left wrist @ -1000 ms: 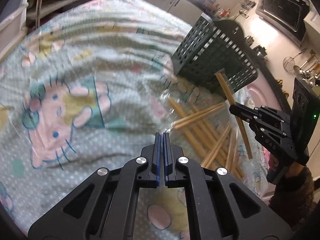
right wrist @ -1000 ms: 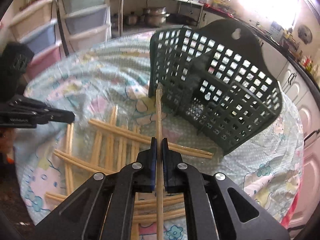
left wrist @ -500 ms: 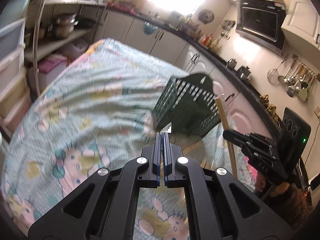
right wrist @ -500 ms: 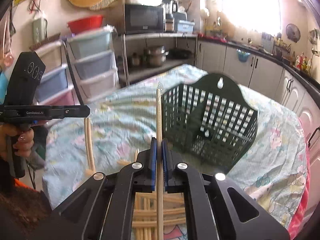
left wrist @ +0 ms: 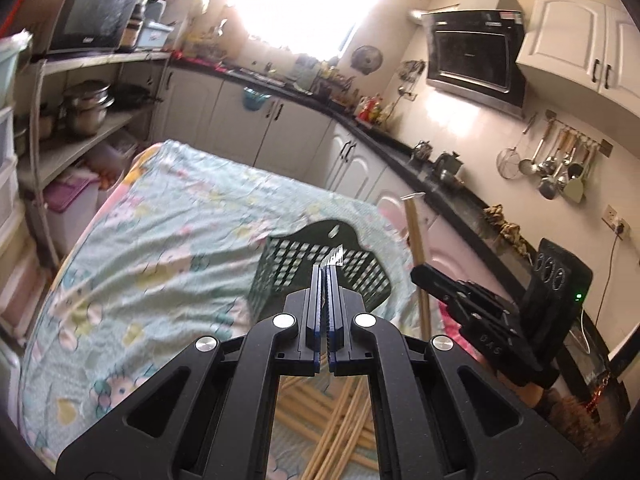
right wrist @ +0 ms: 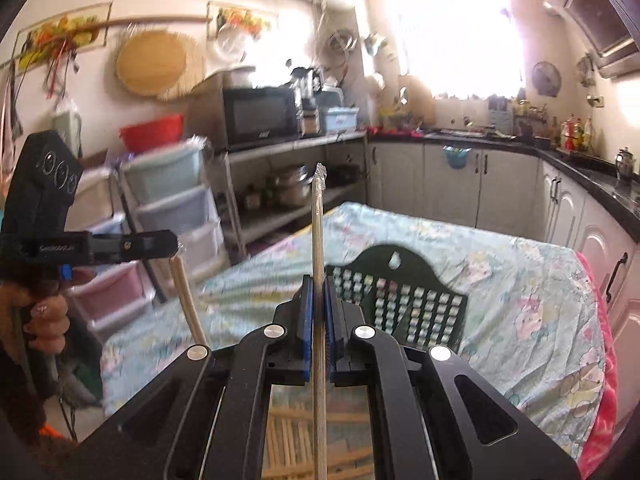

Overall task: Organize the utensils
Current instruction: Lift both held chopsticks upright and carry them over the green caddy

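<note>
While both grippers are held above the table and pointed slightly downward across it, each is clenched on a wrapped chopstick. The left gripper (left wrist: 327, 270) is closed fully, with only the clear crinkled tip of a wrapper (left wrist: 335, 257) showing beyond its fingertips; in the right wrist view the same gripper (right wrist: 172, 242) is seen side-on, gripped by a hand (right wrist: 44, 318), with a pale chopstick (right wrist: 188, 300) hanging down from its tip. The right gripper (right wrist: 317, 284) is clamped on a second chopstick (right wrist: 318, 236) that stands nearly upright between the blue pads (right wrist: 306, 320), its wrapped end rising above the jaws and its lower part running down between the gripper's arms. From the left wrist view this chopstick (left wrist: 416, 252) is seen tilted slightly, held by the right gripper (left wrist: 420, 276).

The table (left wrist: 160, 220) is covered by a pale green cloth printed with cartoon figures. A dark green slotted basket (right wrist: 400, 300) stands on it beyond both grippers, empty as far as can be told. More loose chopsticks (left wrist: 340, 436) lie crossed on the cloth below the left gripper's arms, partly hidden by them.

A kitchen surrounds the table: white cabinets under a dark counter (left wrist: 452, 184), a range hood (left wrist: 476, 52), hanging ladles (left wrist: 556, 164), a microwave (right wrist: 260, 114) on a shelf and plastic drawers (right wrist: 172, 204).
</note>
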`<state>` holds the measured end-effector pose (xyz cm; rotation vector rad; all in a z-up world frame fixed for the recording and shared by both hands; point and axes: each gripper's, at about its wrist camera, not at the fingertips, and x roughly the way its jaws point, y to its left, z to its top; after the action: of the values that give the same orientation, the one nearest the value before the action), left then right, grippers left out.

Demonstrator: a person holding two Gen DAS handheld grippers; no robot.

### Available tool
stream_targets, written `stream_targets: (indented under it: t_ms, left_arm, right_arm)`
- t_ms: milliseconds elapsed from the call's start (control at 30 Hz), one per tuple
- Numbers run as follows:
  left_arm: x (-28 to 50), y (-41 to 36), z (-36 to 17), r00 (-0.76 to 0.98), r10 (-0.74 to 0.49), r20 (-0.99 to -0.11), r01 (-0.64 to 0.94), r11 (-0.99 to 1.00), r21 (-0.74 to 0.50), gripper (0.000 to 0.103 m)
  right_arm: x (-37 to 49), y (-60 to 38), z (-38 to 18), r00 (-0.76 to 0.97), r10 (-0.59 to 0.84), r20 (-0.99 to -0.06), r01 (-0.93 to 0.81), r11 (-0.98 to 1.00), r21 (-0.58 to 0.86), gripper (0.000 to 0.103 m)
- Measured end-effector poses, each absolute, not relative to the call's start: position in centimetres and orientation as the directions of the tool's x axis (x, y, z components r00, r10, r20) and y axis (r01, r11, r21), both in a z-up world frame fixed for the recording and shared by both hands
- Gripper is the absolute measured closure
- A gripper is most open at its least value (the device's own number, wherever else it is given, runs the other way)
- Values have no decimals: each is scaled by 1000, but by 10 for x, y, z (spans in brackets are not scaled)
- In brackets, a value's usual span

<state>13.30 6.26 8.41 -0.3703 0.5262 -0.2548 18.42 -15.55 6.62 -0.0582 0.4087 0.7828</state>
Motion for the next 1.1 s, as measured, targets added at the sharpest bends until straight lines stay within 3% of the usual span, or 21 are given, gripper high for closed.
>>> stream_targets:
  t_ms: [500, 1100]
  left_arm:
    - [158, 45, 147, 865, -372, -336, 235, 893, -384, 103]
    - [211, 46, 178, 905, -321, -281, 216, 913, -346, 103]
  right_arm:
    - [228, -176, 100, 748, 625, -222, -598, 780, 184, 97]
    - [269, -155, 137, 828, 553, -91, -547, 833, 81, 97]
